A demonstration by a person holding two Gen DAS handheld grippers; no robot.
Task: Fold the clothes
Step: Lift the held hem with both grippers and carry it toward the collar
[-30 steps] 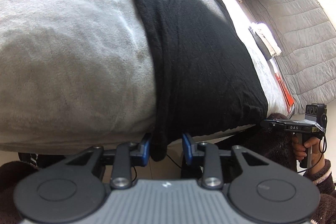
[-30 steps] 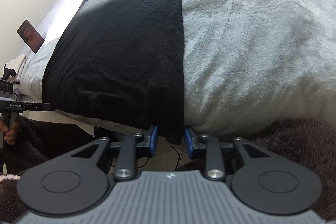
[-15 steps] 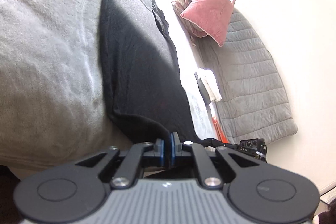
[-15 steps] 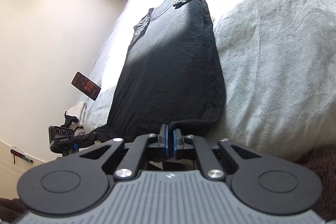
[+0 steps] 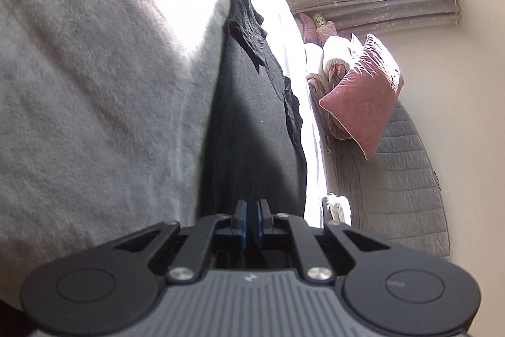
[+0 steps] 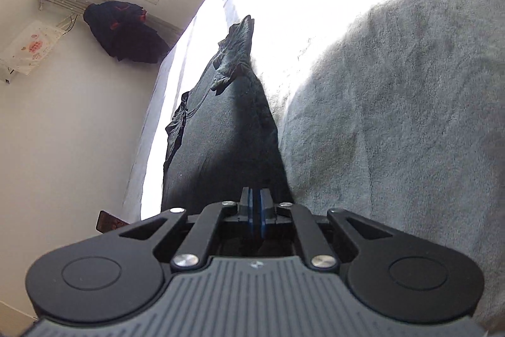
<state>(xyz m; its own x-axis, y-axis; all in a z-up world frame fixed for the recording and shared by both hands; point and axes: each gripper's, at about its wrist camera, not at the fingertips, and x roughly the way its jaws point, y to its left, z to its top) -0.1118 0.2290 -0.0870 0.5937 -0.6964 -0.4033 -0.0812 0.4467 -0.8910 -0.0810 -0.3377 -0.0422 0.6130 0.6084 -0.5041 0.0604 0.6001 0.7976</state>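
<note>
1. Left gripper (image 5: 251, 218) and right gripper (image 6: 257, 209): both sets of jaws pinched tight on the near hem of the black shirt (image 5: 249, 128), one corner each.
2. Shirt lies lengthwise on the grey blanket (image 5: 94, 103), collar at the far end near the window.
3. Likely step: carry the hem to the far end. Lift both corners together and keep them level.
4. Keep the hem taut between the grippers, or it sags and creases.
5. Land the hem square on the shoulders, then release.
</note>
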